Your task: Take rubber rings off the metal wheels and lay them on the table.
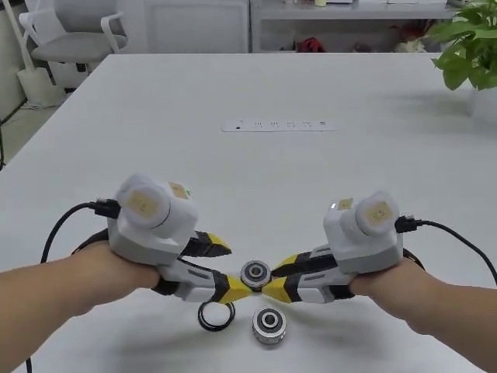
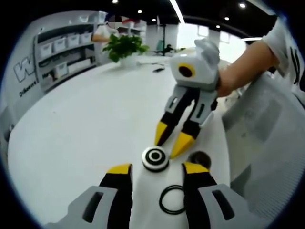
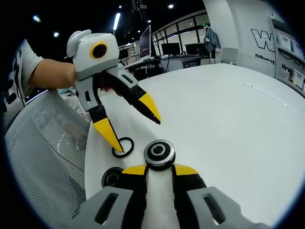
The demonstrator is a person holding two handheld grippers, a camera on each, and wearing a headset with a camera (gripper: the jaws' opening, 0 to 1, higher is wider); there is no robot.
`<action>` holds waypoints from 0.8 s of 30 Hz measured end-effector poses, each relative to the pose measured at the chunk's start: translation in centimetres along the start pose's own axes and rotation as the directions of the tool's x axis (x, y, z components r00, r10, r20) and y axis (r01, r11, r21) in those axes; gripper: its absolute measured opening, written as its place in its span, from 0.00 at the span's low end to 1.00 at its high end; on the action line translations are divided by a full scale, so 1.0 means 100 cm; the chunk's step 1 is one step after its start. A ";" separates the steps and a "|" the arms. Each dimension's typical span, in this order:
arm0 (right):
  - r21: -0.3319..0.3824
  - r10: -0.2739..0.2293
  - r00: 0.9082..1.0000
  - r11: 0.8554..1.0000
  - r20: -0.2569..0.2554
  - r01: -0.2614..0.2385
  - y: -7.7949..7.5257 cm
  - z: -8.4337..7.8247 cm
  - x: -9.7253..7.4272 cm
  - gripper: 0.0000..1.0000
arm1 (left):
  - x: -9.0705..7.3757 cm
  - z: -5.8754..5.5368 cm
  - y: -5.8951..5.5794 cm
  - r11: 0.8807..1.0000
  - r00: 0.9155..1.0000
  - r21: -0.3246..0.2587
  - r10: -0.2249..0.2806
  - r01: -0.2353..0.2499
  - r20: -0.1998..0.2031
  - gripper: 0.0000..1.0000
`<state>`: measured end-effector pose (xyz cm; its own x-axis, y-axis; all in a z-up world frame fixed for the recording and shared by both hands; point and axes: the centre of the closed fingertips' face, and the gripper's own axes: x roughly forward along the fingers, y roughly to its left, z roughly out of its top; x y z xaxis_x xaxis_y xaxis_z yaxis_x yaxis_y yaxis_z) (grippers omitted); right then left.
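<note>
A metal wheel (image 1: 255,273) with a black rubber ring around it lies flat on the white table (image 1: 256,179). My left gripper (image 1: 234,269) is open, its jaws standing to either side of that wheel (image 2: 155,159). My right gripper (image 1: 269,279) faces it, open by a narrow gap, with its tips right at the wheel's (image 3: 159,152) edge. A second wheel (image 1: 269,325) lies nearer to me, dark in the gripper views (image 2: 199,160) (image 3: 112,177). A loose black rubber ring (image 1: 199,316) lies flat beside it, just under the left gripper's lower jaw (image 2: 160,199) (image 3: 121,156).
A white socket strip (image 1: 279,125) is set into the table farther back. A green plant (image 1: 470,47) stands at the far right corner. An office chair (image 1: 74,39) sits beyond the far left edge, and a mesh chair back (image 3: 43,157) is close behind me.
</note>
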<state>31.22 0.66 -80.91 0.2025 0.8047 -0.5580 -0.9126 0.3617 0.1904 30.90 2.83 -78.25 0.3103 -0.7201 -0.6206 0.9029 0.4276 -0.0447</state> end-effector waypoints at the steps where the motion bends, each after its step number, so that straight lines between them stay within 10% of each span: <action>1: 0.000 0.000 1.000 1.000 0.001 0.000 0.000 0.000 0.000 0.16 | 0.001 0.000 -0.001 1.000 1.000 0.002 -0.001 0.001 -0.001 0.41; 24: 0.006 -0.003 1.000 1.000 0.008 0.003 -0.004 -0.002 0.001 0.11 | 0.022 0.003 -0.002 1.000 1.000 0.023 -0.003 0.003 -0.006 0.22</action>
<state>31.52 0.51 -81.16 0.2085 0.8073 -0.5521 -0.9100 0.3670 0.1930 31.50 1.06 -79.37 0.3059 -0.7178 -0.6254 0.9105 0.4126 -0.0282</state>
